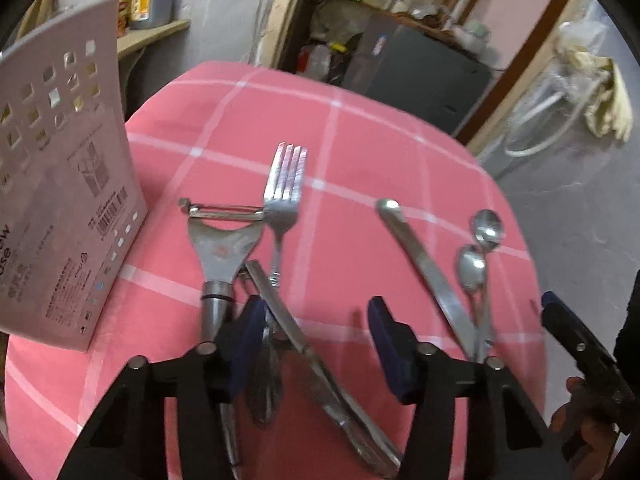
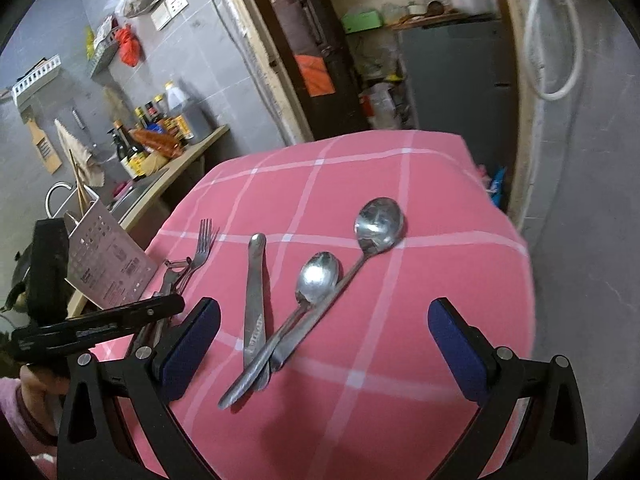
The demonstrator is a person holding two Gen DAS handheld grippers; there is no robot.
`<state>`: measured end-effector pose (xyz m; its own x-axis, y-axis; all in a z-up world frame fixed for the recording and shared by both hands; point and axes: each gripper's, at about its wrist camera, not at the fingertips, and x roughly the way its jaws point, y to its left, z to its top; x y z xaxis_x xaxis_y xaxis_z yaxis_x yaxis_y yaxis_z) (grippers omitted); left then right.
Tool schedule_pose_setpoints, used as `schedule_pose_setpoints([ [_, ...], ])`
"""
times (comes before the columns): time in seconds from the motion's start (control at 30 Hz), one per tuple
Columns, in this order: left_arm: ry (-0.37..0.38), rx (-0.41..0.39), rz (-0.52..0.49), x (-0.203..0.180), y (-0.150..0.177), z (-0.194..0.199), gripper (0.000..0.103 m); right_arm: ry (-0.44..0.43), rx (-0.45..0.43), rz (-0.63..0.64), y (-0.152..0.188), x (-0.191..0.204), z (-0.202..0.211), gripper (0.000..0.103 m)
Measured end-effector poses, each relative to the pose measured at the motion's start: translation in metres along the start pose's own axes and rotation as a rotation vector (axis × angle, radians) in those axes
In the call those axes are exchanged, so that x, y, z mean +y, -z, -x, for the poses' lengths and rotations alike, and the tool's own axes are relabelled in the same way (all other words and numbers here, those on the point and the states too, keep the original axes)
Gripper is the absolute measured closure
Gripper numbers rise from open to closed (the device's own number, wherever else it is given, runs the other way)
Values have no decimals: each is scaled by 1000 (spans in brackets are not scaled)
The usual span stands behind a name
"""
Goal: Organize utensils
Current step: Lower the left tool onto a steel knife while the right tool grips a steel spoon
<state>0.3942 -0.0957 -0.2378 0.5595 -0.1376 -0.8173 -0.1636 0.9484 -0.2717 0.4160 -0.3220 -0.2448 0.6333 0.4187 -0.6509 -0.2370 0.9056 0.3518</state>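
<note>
Both tongs [image 1: 316,340] [image 2: 324,344]: black plastic frames, silver pivot screws. Finger pads [image 2: 188,348] dark blue. Sleeve [image 2: 24,420] pink, fuzzy.

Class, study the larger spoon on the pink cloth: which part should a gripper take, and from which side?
Probably the larger spoon by the bare upper handle just below its bowl, from above, jaws across it. Lower down, its handle is crossed by the smaller spoon and knife.

Soft indoor light; heavy fisheye warp
We see dark vignetted corners; glare on spoons [image 2: 378,222]; slight motion blur
</note>
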Motion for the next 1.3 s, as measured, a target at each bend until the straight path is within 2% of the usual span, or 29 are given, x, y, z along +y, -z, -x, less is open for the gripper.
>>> schedule_pose_setpoints([
  [0.17,0,8,45,6,-4,-5,70,-59,24,27,-13,4,-21,13],
  [0.23,3,15,59,8,-4,-6,84,-79,36,28,-16,6,-30,22],
  [0.3,2,22,65,9,-6,-10,88,-95,57,36,-18,9,-40,26],
  [0.47,5,16,60,6,-5,-9,89,-108,113,42,-18,11,-59,41],
  [0.63,49,13,17,-6,-6,-4,92,-94,153,26,-22,11,-73,52],
  [0.77,86,10,-15,-15,-6,0,93,-92,172,7,-23,7,-75,60],
  [0.9,115,15,-32,-20,-6,1,93,-92,192,-25,-20,-2,-75,76],
  [0.97,117,25,-40,-21,-7,-1,93,-103,204,-54,-18,-5,-75,80],
  [1.07,120,46,-38,-22,-8,-6,93,-119,229,-71,-14,-5,-78,81],
  [1.13,122,73,-28,-21,-8,-12,93,-98,238,-64,-12,-1,-80,84],
  [1.2,137,124,0,-17,-8,-20,93,-72,243,-54,-10,2,-79,96],
  [1.3,173,173,34,-11,-10,-25,93,-89,232,-94,-6,0,-73,99],
])
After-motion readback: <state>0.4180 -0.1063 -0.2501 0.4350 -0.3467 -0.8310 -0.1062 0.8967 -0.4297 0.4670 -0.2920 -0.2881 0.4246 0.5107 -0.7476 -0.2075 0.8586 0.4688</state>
